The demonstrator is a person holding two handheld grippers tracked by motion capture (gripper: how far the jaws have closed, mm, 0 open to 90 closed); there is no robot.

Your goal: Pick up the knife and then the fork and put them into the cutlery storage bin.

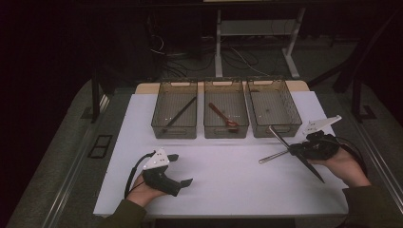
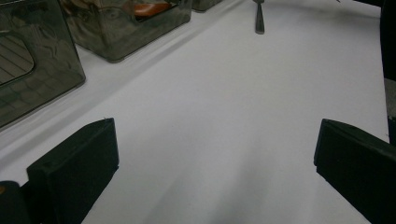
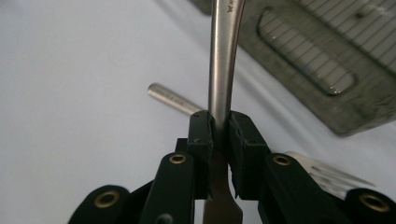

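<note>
Got the knife pinched tight in the right hand-held gripper, jaws pressed onto the handle, long end sticking out ahead and the blade trailing back toward the wrist. Looks like a lift-and-drop into the bin just ahead of that gripper. Hold the squeeze firm, since slick steel likes to swivel. Lift well clear of the fork lying on the surface right under the jaws, or risk dragging it along. Tilt the front end down over the rim, then let go low. Left hand-held gripper spread wide, empty, parked low over the surface. Fine there.
</note>
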